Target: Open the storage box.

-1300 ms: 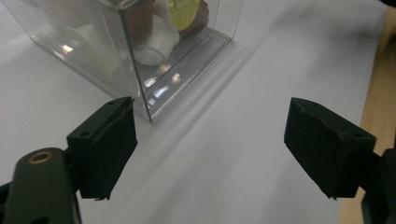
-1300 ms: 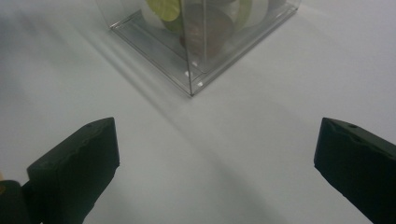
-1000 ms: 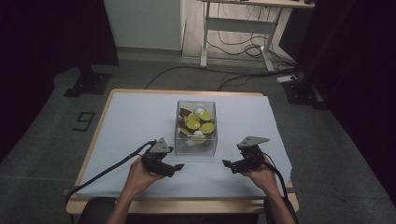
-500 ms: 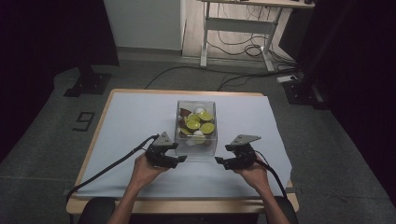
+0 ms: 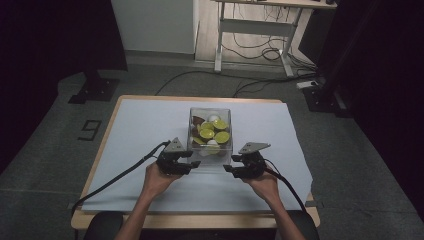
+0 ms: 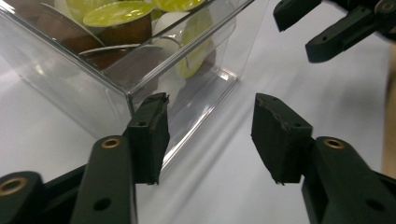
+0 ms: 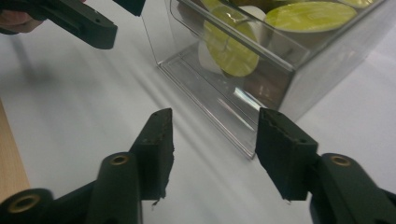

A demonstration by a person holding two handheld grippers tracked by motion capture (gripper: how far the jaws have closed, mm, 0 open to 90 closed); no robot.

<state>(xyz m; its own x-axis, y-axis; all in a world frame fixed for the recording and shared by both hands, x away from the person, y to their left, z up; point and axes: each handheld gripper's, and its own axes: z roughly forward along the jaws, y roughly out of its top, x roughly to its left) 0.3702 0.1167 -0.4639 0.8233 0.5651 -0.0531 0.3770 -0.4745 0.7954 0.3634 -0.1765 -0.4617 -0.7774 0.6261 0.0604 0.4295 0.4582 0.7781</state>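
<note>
A clear plastic box (image 5: 210,136) is seen near the middle of the tabletop (image 5: 100,195), on a pale sheet (image 5: 145,125) spread over it. The box is packed with coffee capsules (image 5: 214,131), most with yellow-green lids, some brown or white. At its near left corner the left tool (image 5: 192,163) is held; its jaws have just been closing and are now about half apart, with the corner edge of the box seen just past the left pad in the left gripper view and nothing pressed between the pads. At the near right corner the right tool (image 5: 228,169) is held the same way, its jaws also just closing, half apart, the box's bottom corner between them but not gripped.
</note>
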